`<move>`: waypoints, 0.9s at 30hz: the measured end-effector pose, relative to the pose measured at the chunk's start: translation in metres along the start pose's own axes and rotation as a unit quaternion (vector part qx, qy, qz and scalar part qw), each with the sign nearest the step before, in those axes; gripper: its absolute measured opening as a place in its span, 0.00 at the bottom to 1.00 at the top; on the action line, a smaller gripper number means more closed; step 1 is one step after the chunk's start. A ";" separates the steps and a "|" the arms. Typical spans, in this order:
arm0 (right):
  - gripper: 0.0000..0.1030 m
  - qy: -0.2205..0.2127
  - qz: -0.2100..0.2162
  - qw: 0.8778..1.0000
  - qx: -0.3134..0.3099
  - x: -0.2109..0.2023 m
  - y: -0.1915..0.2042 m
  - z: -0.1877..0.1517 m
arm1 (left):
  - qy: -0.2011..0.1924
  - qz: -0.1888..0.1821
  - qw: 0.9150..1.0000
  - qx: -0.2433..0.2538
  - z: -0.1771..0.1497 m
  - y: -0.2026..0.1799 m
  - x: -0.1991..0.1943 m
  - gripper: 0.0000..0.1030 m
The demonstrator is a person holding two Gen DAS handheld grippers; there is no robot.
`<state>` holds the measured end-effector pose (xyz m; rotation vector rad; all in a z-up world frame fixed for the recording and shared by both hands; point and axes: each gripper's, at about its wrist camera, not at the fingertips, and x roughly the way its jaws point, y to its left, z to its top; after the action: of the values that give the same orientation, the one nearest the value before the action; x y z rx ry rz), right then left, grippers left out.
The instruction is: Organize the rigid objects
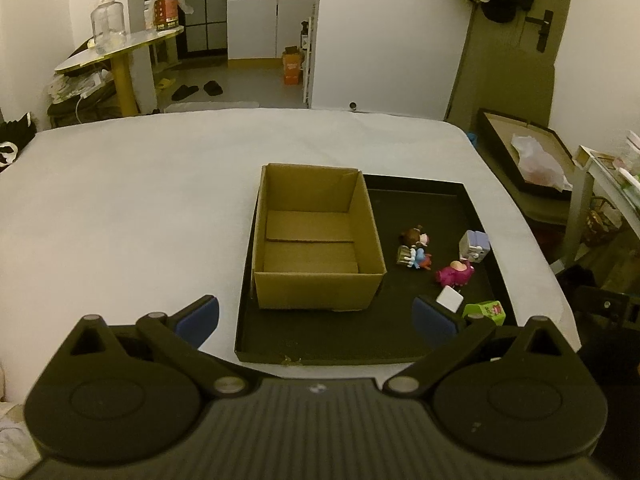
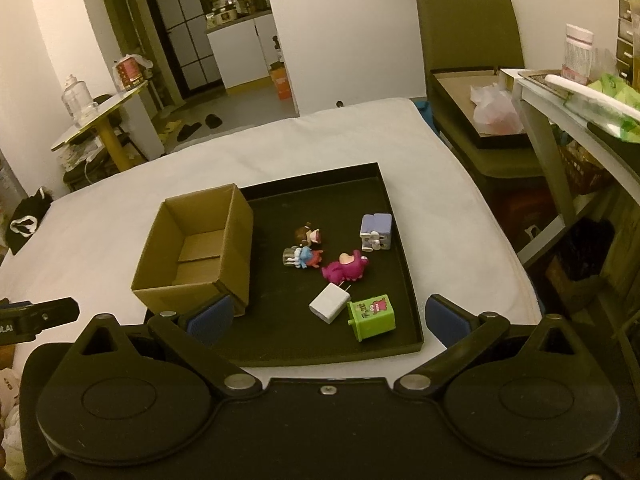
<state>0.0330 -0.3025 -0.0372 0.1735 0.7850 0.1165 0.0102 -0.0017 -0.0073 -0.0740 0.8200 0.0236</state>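
An empty cardboard box [image 1: 316, 240] [image 2: 196, 248] stands in the left part of a black tray [image 1: 432, 340] [image 2: 288, 344] on a white bed. Loose on the tray lie a doll figure [image 1: 416, 250] [image 2: 306, 246], a purple block toy [image 1: 474, 245] [image 2: 375, 231], a magenta animal toy [image 1: 454, 272] [image 2: 344, 268], a white charger plug [image 1: 450, 299] [image 2: 329, 302] and a green toy bin [image 1: 486, 312] [image 2: 372, 316]. My left gripper [image 1: 316, 322] is open and empty at the tray's near edge. My right gripper [image 2: 328, 318] is open and empty, above the near tray edge.
The white bed [image 1: 140, 200] [image 2: 460, 208] spreads around the tray. A round yellow side table [image 1: 116, 52] with a jar stands far left. A dark box [image 2: 480, 120] and a white shelf unit [image 2: 560, 120] stand to the right of the bed.
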 end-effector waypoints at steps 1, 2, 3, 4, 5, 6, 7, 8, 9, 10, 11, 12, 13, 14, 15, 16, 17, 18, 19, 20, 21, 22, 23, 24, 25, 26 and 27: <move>1.00 0.002 -0.002 1.000 0.003 0.003 -0.001 0.000 | 0.001 0.001 1.000 0.000 0.000 0.001 0.002 0.99; 1.00 0.003 -0.005 1.000 0.004 0.006 -0.002 0.000 | 0.002 0.002 1.000 0.000 0.001 0.001 0.005 0.99; 1.00 0.004 -0.006 1.000 0.004 0.009 -0.003 0.000 | 0.002 0.004 1.000 0.000 0.002 0.001 0.008 0.99; 1.00 0.005 -0.007 1.000 0.005 0.013 -0.004 -0.001 | 0.003 0.007 1.000 -0.001 0.002 0.002 0.010 0.99; 1.00 0.006 -0.008 1.000 0.005 0.016 -0.005 -0.001 | 0.003 0.010 1.000 -0.003 0.003 0.004 0.013 0.99; 1.00 0.007 -0.008 1.000 0.006 0.019 -0.007 -0.001 | 0.004 0.012 1.000 -0.005 0.004 0.005 0.016 0.99; 1.00 0.009 -0.008 1.000 0.007 0.022 -0.008 0.000 | 0.005 0.013 1.000 -0.006 0.005 0.005 0.019 0.99; 1.00 0.011 -0.008 1.000 0.009 0.025 -0.009 0.000 | 0.007 0.013 1.000 -0.006 0.005 0.006 0.022 0.99; 1.00 0.013 -0.009 1.000 0.009 0.028 -0.009 0.000 | 0.010 0.013 1.000 -0.005 0.007 0.006 0.025 0.99; 1.00 0.015 -0.010 1.000 0.010 0.031 -0.010 0.001 | 0.013 0.014 1.000 -0.004 0.008 0.006 0.028 0.99; 1.00 0.018 -0.011 1.000 0.011 0.036 -0.011 0.001 | 0.019 0.018 1.000 -0.006 0.009 0.007 0.032 0.99; 1.00 0.020 -0.012 1.000 0.010 0.039 -0.011 0.002 | 0.023 0.021 0.999 -0.010 0.010 0.008 0.036 0.99; 1.00 0.023 -0.014 1.000 0.010 0.043 -0.012 0.002 | 0.028 0.022 0.999 -0.016 0.011 0.010 0.040 0.99; 0.99 0.026 -0.015 0.999 0.010 0.046 -0.012 0.003 | 0.032 0.021 0.999 -0.022 0.013 0.012 0.043 0.99; 0.99 0.029 -0.015 0.999 0.011 0.050 -0.013 0.003 | 0.036 0.022 0.999 -0.027 0.014 0.015 0.047 0.99; 0.99 0.031 -0.015 0.999 0.014 0.054 -0.013 0.003 | 0.039 0.024 0.999 -0.030 0.015 0.016 0.051 0.99; 0.99 0.034 -0.015 0.999 0.014 0.057 -0.014 0.004 | 0.041 0.026 0.998 -0.031 0.016 0.018 0.054 0.99; 0.98 0.036 -0.016 0.999 0.014 0.060 -0.015 0.005 | 0.043 0.028 0.998 -0.033 0.017 0.019 0.057 0.99; 0.96 0.038 -0.018 0.999 0.013 0.065 -0.015 0.005 | 0.045 0.028 0.998 -0.035 0.018 0.021 0.060 0.99; 0.94 0.041 -0.019 0.999 0.013 0.068 -0.015 0.005 | 0.045 0.029 0.998 -0.037 0.019 0.022 0.063 0.99; 0.92 0.044 -0.020 0.999 0.014 0.072 -0.015 0.004 | 0.046 0.030 0.998 -0.038 0.020 0.024 0.065 0.99; 0.91 0.048 -0.021 0.998 0.016 0.077 -0.016 0.004 | 0.046 0.033 0.998 -0.040 0.021 0.025 0.068 0.99; 0.88 0.051 -0.022 0.998 0.019 0.081 -0.016 0.004 | 0.047 0.035 0.997 -0.041 0.022 0.027 0.072 0.99; 0.85 0.053 -0.023 0.998 0.022 0.085 -0.017 0.003 | 0.049 0.038 0.997 -0.043 0.023 0.028 0.075 0.99; 0.85 0.056 -0.023 0.998 0.024 0.090 -0.018 0.003 | 0.052 0.040 0.997 -0.046 0.023 0.030 0.079 0.99; 0.84 0.059 -0.024 0.998 0.025 0.094 -0.019 0.002 | 0.054 0.042 0.997 -0.047 0.023 0.031 0.083 0.98; 0.83 0.063 -0.025 0.997 0.025 0.099 -0.019 0.002 | 0.056 0.044 0.996 -0.049 0.024 0.033 0.087 0.98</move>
<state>0.1044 -0.3045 -0.1083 0.1953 0.9176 0.0618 0.0850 0.0324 -0.0568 -0.1323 0.9338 0.1430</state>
